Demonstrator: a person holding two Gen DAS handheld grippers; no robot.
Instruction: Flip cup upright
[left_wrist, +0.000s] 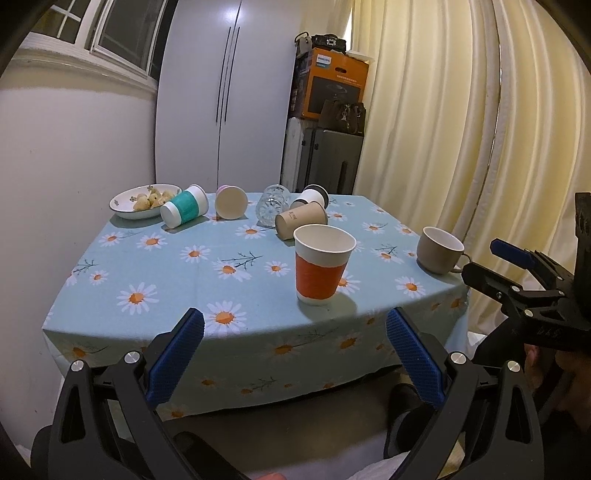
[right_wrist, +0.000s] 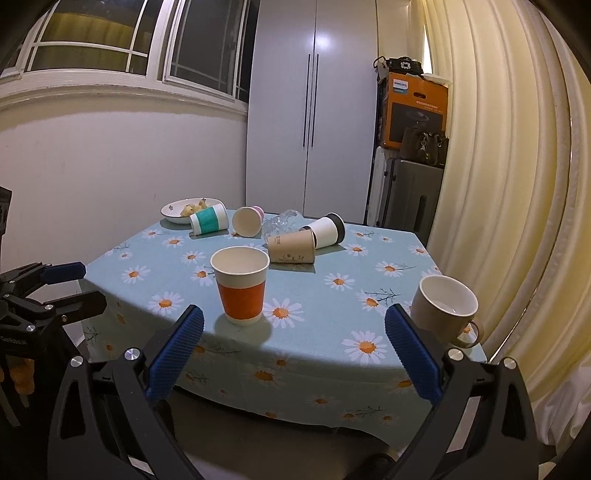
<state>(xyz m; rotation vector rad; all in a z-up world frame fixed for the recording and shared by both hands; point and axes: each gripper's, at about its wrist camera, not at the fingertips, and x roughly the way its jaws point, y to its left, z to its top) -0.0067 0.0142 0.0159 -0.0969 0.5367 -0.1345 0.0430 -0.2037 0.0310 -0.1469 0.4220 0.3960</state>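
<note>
- The left gripper (left_wrist: 295, 354) and right gripper (right_wrist: 293, 354) hung before the table's (left_wrist: 155, 306) near edge, jaws wide apart, holding nothing.
- An orange cup (left_wrist: 322, 265) stood upright near that edge, a mug (right_wrist: 443, 310) to its right.
- Farther back, a brown cup (left_wrist: 301, 219), a teal cup (left_wrist: 183, 209) and others lay on their sides beside a bowl (left_wrist: 127, 210).

The near part of the table (right_wrist: 332, 332) has lots of room. Only the orange cup (right_wrist: 242, 290) and the gray mug (right_wrist: 441, 308) stand there, well apart, with a wide gap between them. At the far side it is crowded: five cups lie tipped over close together, with the bowl (right_wrist: 177, 214) beside them. The curtain (right_wrist: 498, 184) hangs close on the right.
</note>
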